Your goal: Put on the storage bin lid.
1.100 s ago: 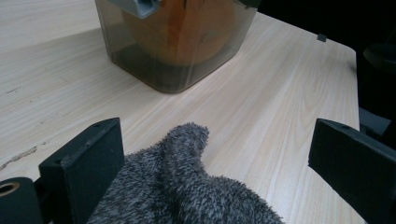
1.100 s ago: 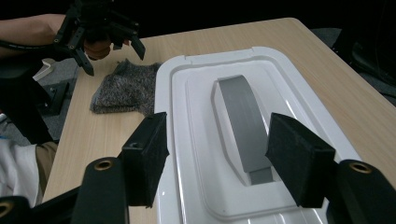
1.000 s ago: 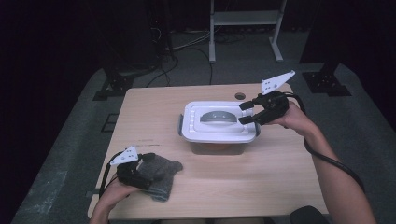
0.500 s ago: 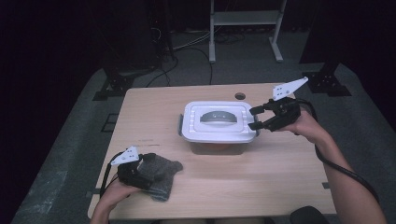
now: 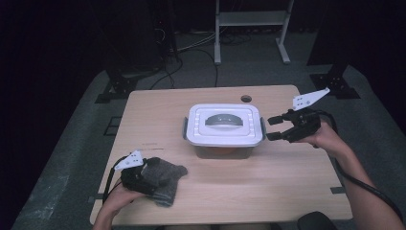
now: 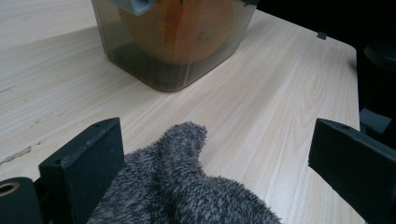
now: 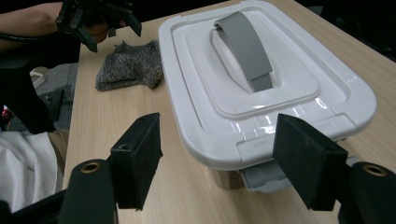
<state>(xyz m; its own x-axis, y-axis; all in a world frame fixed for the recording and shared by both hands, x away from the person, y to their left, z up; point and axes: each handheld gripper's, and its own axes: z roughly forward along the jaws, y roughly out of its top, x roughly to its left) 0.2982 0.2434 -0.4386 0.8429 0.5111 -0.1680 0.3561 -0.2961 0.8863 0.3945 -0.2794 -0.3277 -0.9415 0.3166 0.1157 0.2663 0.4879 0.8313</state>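
A clear plastic box with a white lid [image 5: 224, 123] and grey handle [image 5: 223, 119] stands mid-table, something orange inside it [image 6: 187, 32]. My right gripper [image 5: 270, 128] is just off the box's right end, pointing at it. Its jaws are open and have just been opening; in the right gripper view [image 7: 219, 140] they flank the lid's near edge [image 7: 261, 140] without touching. A grey fuzzy cloth [image 5: 167, 175] lies at the front left. My left gripper [image 5: 152, 173] rests over it, jaws wide apart, with the cloth [image 6: 187, 186] loose between them.
A grey latch [image 7: 261, 179] hangs under the lid's near end. The wooden table [image 5: 268, 191] has bare room in front of and behind the box. A small round hole [image 5: 246, 98] sits near its far edge. Dark floor, cables and stands surround the table.
My right gripper has moved from above the lid's right side out past the box's right end and slightly lower, jaws wider. The left gripper and cloth have stayed put.
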